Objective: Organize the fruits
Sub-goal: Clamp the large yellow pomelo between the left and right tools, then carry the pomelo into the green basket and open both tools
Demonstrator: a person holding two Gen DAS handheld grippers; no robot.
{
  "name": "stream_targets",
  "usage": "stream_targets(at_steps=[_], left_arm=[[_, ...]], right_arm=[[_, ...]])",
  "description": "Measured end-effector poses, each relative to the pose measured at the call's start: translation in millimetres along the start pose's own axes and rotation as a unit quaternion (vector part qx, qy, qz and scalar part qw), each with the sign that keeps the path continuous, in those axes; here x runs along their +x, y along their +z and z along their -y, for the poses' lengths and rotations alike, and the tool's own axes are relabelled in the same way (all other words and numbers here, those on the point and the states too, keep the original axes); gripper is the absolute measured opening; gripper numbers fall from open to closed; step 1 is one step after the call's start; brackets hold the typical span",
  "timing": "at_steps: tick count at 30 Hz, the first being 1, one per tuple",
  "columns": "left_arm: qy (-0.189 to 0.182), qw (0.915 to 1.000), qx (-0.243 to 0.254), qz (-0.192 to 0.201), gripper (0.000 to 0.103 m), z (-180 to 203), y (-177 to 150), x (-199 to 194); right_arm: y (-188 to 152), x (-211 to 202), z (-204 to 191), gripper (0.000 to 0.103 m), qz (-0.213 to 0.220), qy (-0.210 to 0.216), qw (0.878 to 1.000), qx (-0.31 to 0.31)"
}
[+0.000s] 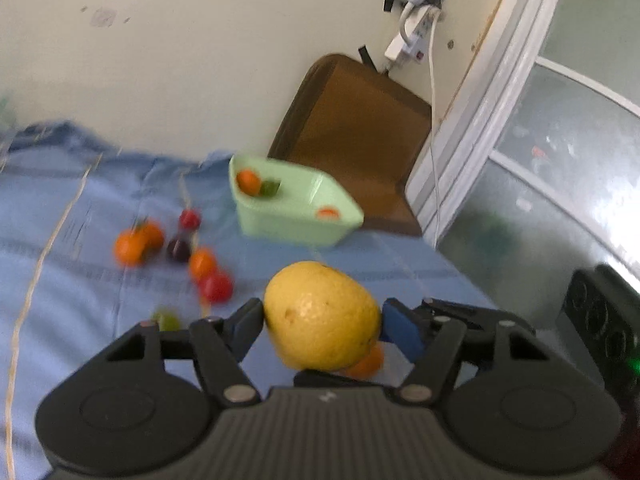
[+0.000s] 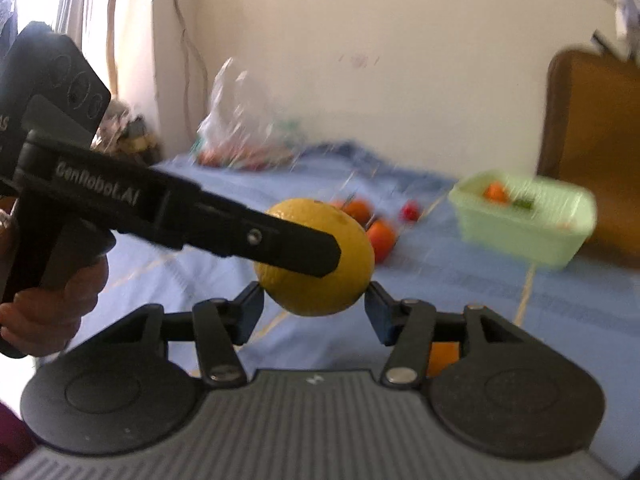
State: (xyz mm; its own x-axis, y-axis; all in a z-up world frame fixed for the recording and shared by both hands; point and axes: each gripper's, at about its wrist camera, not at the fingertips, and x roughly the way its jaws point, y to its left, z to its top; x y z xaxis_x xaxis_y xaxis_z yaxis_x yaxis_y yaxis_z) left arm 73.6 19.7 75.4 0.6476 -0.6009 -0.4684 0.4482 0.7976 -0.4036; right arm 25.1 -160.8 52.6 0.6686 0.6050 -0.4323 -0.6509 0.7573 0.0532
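yellow lemon (image 1: pixel 322 316) gripped by left gripper (image 1: pixel 320 320); right gripper (image 2: pixel 314 304) jaws spread open beneath; orange (image 1: pixel 366 364) partly hidden, basket (image 1: pixel 296 216) blurred.

Between the black left gripper's (image 1: pixel 322 322) blue-padded fingers sits a yellow lemon (image 1: pixel 322 316), faintly speckled brown. Ahead of it lie orange tangerines (image 1: pixel 130 246), red tomatoes (image 1: pixel 216 286) and one dark purple fruit (image 1: pixel 179 249) on pale blue cloth (image 1: pixel 80 280) striped with thin tan lines. Farther ahead, a mint-green tub (image 1: pixel 296 208).
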Motion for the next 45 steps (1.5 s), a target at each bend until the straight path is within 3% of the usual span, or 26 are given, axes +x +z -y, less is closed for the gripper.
stream_targets(at_steps=[5,11,16,23,28,31,35,40,45], left_arm=[[0.001,0.9995,0.030,0.012,0.067,12.1,56.3,59.6],[0.008,0.9996,0.024,-0.013,0.067,5.7,103.5,144.6],[0.018,0.9990,0.000,-0.041,0.067,-7.2,117.8,198.9],[0.033,0.9974,-0.015,-0.063,0.068,-18.9,117.9,235.5],[0.057,0.9964,-0.004,-0.063,0.071,-15.5,112.6,238.5],[0.083,0.9951,0.014,-0.053,0.076,-8.8,113.6,229.8],[0.117,0.9918,0.039,-0.034,0.076,5.0,114.1,208.3],[0.191,0.9786,0.076,0.004,0.076,29.7,101.9,165.6],[0.234,0.9667,0.099,0.031,0.076,46.8,70.0,117.5]], right_arm=[[31.0,10.2,41.2,0.058,0.029,-0.065,0.997,-0.015],[51.1,43.7,116.0,0.058,0.024,-0.106,0.994,0.025],[50.0,71.2,163.0,0.058,0.012,-0.118,0.991,0.064],[44.7,103.0,184.8,0.059,-0.006,-0.140,0.986,0.084],[38.2,106.6,185.5,0.059,-0.013,-0.154,0.985,0.078],[40.2,99.4,181.5,0.071,0.012,-0.170,0.983,0.071],[42.2,87.0,175.7,0.071,0.028,-0.192,0.979,0.067],[34.4,51.7,151.6,0.072,0.047,-0.203,0.975,0.083],[13.2,13.6,115.0,0.072,0.069,-0.221,0.968,0.096]])
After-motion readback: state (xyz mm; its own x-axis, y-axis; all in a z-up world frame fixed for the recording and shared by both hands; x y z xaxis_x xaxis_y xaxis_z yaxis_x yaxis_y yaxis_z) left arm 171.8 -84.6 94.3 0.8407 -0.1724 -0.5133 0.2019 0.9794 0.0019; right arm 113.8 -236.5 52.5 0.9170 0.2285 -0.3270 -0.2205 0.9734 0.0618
